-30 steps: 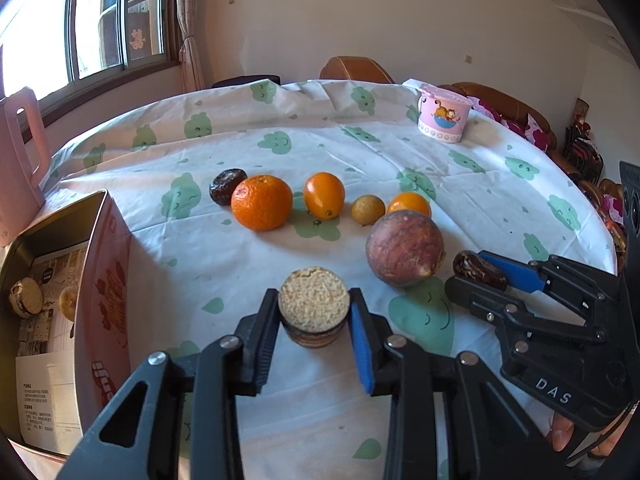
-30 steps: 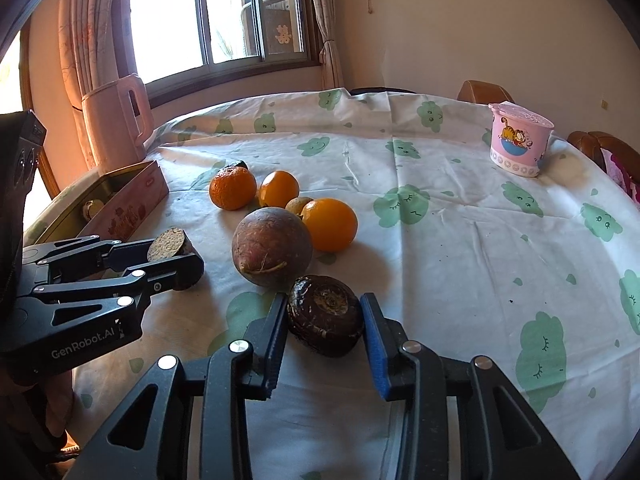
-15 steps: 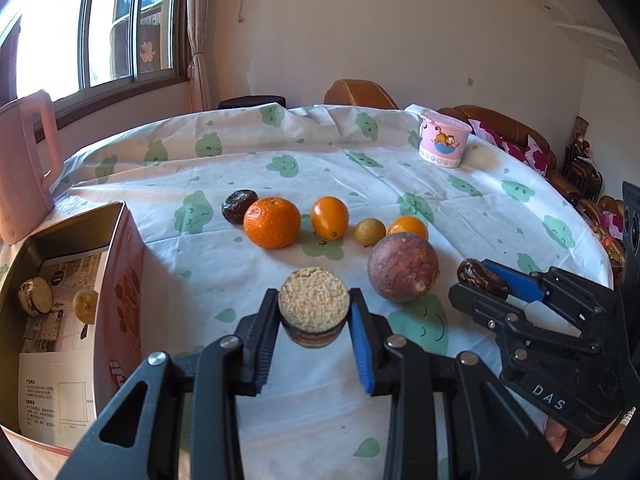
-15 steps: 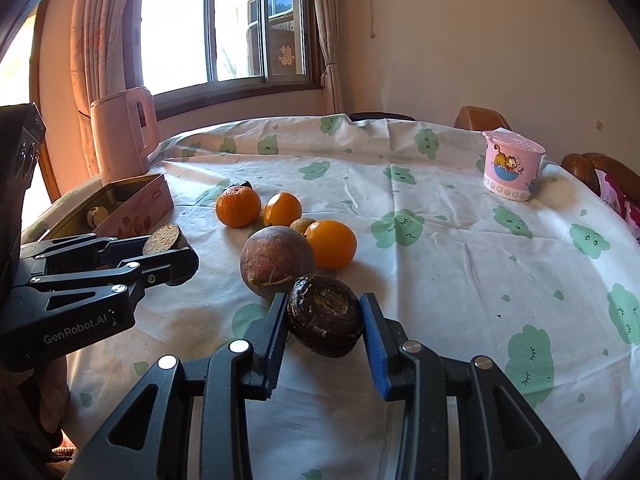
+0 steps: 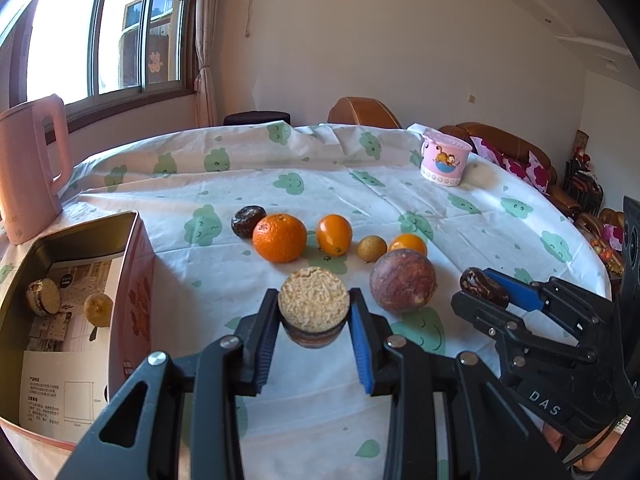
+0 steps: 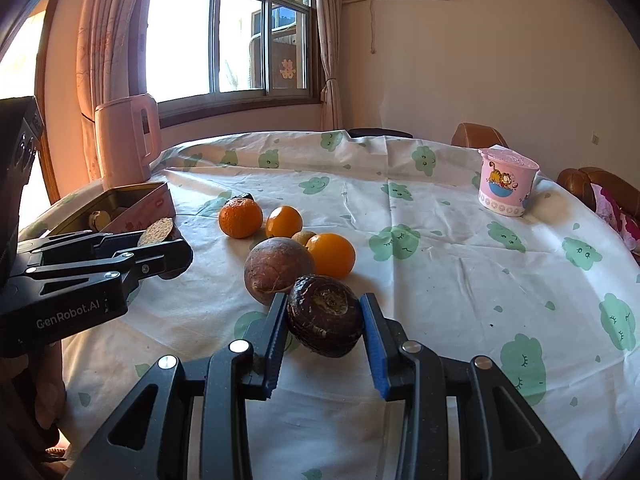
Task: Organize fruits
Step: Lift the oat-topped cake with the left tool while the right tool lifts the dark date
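1. Two grippers are held above the table (image 5: 500, 184), each pinching one fruit.
2. The left gripper (image 5: 314, 320) clamps a cut half (image 5: 313, 300), its pale flat face turned up toward the camera, its short axis tilted.
3. The right gripper (image 6: 325, 322) squeezes a dark wrinkled fruit (image 6: 325, 320), stem scar facing up, long axis crosswise between the pads.
4. An open tin (image 5: 132, 280) stands at the left.

Matte black plastic left tool (image 5: 314, 330) and right tool (image 6: 324, 326), blue ribbed pads, silver screws; white "GenRobot.AI" and "DAS" lettering.
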`<state>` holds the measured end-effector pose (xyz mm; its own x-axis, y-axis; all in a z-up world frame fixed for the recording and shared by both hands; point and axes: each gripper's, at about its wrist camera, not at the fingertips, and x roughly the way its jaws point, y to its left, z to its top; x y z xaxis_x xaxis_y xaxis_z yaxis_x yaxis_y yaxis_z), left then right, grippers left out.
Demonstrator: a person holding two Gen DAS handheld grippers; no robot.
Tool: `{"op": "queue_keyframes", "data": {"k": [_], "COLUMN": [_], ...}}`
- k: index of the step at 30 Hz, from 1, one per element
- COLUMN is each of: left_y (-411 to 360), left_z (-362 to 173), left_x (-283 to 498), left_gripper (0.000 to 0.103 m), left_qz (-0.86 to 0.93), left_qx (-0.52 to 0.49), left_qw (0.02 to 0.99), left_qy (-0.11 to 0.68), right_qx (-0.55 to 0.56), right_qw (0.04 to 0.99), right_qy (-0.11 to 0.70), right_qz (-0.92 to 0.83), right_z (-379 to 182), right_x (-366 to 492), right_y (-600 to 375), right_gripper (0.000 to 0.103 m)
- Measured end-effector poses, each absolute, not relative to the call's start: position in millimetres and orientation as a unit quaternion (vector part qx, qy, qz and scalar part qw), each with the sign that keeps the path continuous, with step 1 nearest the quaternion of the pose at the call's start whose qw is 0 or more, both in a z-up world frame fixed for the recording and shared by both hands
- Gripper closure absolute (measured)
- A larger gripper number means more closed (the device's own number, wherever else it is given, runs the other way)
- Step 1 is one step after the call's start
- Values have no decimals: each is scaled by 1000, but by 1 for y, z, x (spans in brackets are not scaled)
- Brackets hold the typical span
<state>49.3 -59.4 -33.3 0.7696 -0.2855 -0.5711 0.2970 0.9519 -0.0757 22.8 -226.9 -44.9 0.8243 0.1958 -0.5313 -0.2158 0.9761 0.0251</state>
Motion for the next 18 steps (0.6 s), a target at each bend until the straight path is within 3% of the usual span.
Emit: {"op": "queue_keyframes", "data": {"k": [18], "left_y": [-56], "left_z": [-28], "left_x": [39], "left_gripper": [68], "left_qz": [-148], "left_qx": [5], "left_qw": [952], "left_qy": [268], "right_qx": [-20], "right_qw": [962], "right_qy": [250], "right_qz": [107], "right_z": [-43], "right_x": [15], "right_y": [-228], "right_gripper": [65]}}
